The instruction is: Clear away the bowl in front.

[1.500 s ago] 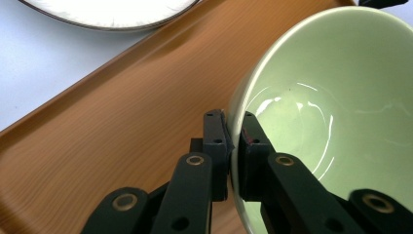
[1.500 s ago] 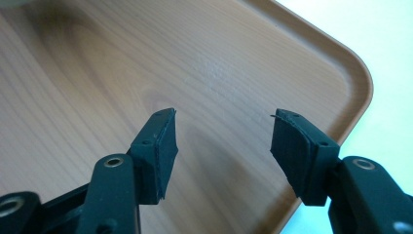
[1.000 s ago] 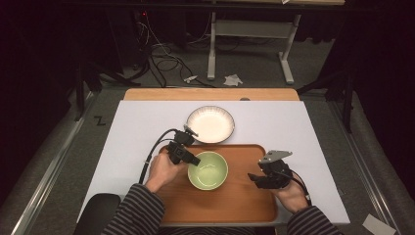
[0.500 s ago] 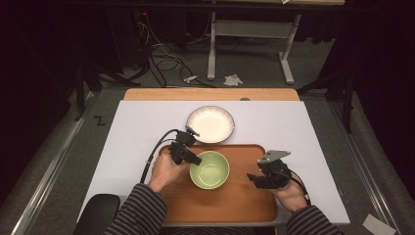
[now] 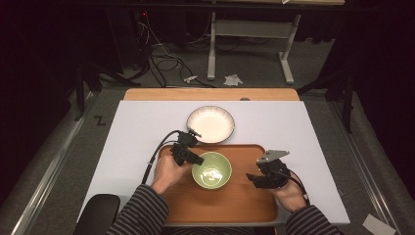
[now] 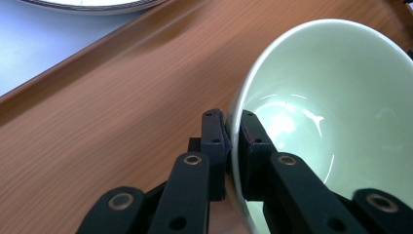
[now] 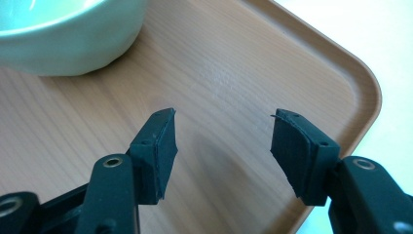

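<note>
Bowl upright on tray, rim pinched by left gripper.

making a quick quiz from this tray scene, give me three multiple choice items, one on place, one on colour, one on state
1. Where does the green bowl sit?
A. on the wooden tray
B. on the white plate
C. on the floor

2. What colour is the plate's inside?
A. red
B. white
C. black

3. How is the left tool?
A. open above the plate
B. shut on the bowl's rim
C. lying on the paper

Answers: 1 A, the bowl rests on the tray; 2 B, its inside is pale white; 3 B, one jaw is inside the rim, one outside.
</note>
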A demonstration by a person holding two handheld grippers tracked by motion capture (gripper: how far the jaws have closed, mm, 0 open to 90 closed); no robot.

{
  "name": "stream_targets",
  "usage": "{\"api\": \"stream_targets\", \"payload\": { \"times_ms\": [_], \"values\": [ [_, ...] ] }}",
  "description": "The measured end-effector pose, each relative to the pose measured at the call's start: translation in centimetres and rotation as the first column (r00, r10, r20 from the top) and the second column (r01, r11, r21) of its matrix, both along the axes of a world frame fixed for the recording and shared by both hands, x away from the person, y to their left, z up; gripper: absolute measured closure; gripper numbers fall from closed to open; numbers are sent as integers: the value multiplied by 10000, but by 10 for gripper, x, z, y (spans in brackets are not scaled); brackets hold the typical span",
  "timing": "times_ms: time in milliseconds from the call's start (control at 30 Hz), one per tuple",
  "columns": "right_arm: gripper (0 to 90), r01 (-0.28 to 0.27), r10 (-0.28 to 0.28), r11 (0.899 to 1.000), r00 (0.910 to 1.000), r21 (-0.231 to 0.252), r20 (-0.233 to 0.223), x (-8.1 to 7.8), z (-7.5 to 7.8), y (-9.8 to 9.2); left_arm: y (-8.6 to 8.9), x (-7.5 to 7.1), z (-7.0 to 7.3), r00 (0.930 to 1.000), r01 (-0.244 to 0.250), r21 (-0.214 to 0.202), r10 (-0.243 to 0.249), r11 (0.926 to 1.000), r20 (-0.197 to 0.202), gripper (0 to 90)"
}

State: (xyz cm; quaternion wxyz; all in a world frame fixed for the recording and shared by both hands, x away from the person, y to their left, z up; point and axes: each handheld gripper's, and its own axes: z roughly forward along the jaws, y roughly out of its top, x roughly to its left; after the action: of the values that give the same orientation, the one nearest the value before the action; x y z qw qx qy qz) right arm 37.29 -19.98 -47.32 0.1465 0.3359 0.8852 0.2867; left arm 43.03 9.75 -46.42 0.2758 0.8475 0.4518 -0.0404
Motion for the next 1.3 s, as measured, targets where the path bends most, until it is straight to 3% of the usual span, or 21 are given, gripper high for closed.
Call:
{"api": "stream_targets", "payload": {
  "times_ms": [400, 533, 733, 1033, 1300],
  "values": [
    [439, 8, -8, 10000, 10000, -17, -7, -1, -1, 1, 3, -1, -2, 10000, -36, -146, 36, 9999, 30, 807],
    [439, -69, 68, 9999, 10000, -78, -43, 0, -2, 0, 5, -1, -1, 9998, -150, -179, 152, 9997, 109, 729],
    [439, 9, -9, 10000, 10000, -5, -72, 0, -1, 0, 9, -5, 4, 9985, -302, -249, 313, 9992, 444, 541],
    [439, -5, 5, 10000, 10000, 47, -66, 1, -1, -1, 21, -9, 15, 9957, -520, -809, 579, 9954, 725, 478],
    [439, 6, -6, 10000, 9999, -14, -149, 1, -2, -1, 36, -15, 28, 9905, -755, -1454, 910, 9865, 1033, 474]
  ]
}}
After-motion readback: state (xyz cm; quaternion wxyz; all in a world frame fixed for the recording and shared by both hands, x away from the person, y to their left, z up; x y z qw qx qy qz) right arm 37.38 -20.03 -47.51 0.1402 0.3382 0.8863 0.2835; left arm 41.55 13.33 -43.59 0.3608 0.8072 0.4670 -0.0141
